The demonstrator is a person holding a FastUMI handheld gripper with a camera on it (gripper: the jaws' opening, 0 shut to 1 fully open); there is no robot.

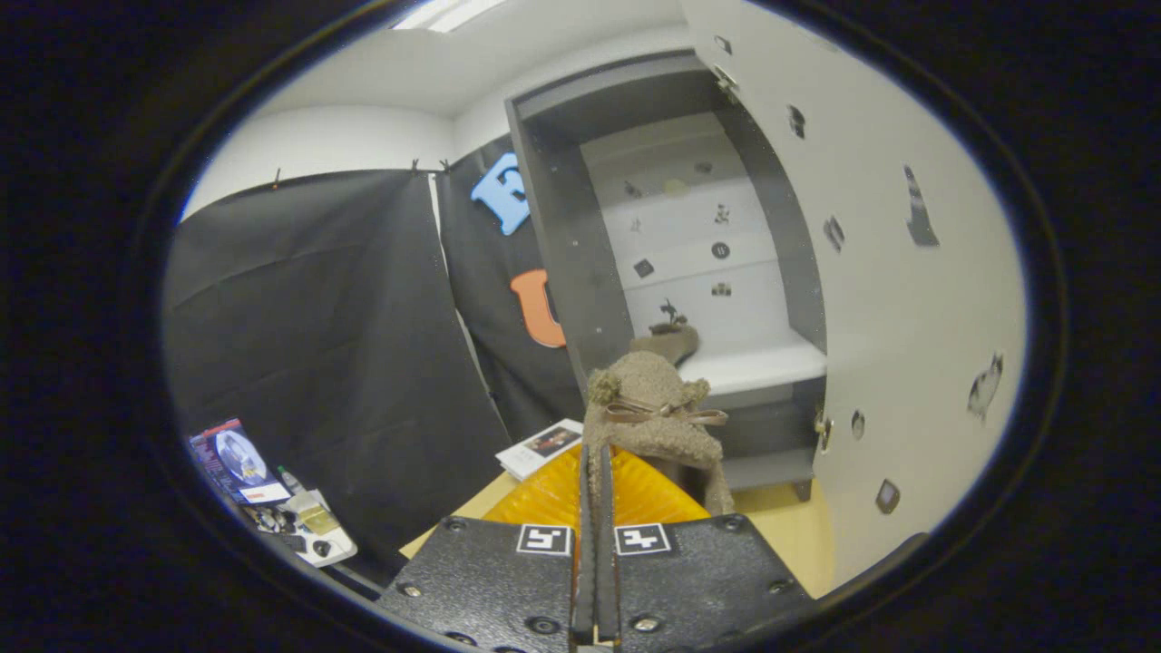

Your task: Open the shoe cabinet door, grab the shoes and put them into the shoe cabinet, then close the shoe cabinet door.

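My gripper is shut on a fuzzy tan shoe with a brown ribbon bow, pinching its near edge between both fingers. The shoe hangs in the air in front of the grey shoe cabinet. The cabinet's white door stands swung open to the right of the fingers. Beyond the held shoe, a second tan shoe rests on the white shelf inside the cabinet, at its left side.
An orange ribbed object lies just under the fingers on a wooden table. A booklet sits on the table's far left edge. Lower left, a white tray with small items and a magazine stands against the black cloth.
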